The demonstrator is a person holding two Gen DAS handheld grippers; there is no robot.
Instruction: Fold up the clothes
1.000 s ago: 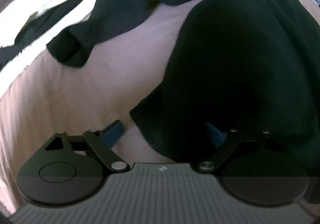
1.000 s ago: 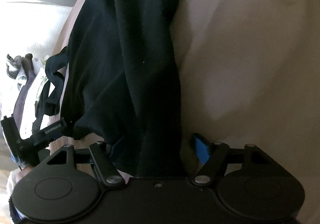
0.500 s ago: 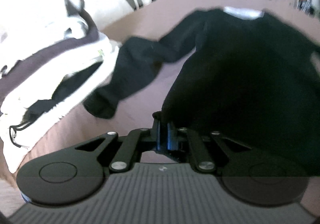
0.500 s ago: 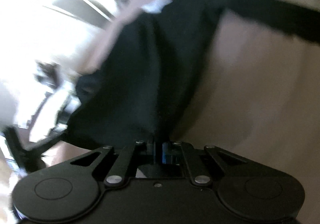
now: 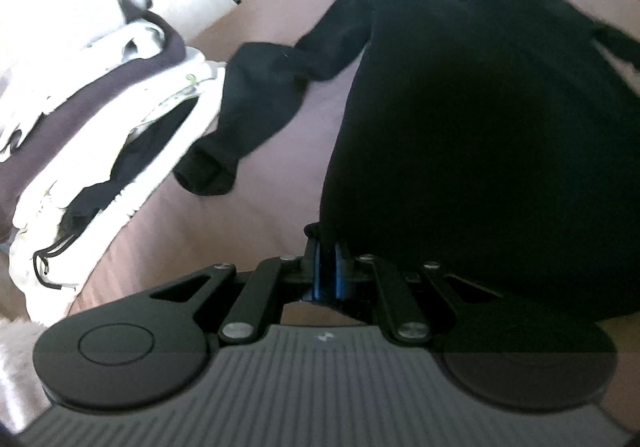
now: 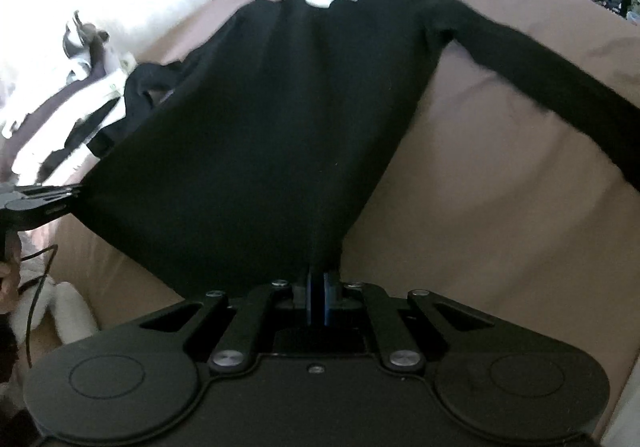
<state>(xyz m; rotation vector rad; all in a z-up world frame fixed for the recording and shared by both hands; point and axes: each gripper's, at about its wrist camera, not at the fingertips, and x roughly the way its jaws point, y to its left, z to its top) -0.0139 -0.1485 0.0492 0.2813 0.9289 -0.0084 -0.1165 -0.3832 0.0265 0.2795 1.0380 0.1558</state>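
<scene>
Both grippers (image 5: 328,267) (image 6: 318,299) pinch soft black sweater (image 6: 280,119) hem corners

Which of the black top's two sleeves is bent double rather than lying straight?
The sleeve on the side toward the clothes pile is bent, its cuff pointing back to the hem. The other sleeve runs out straight across the brown cover.

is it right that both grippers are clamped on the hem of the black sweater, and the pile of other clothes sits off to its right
Not quite. Both the left gripper and the right gripper are shut on the hem of the black sweater, but the pile of other clothes sits off to its left, not its right. The left wrist view shows it beside the left sleeve.
</scene>
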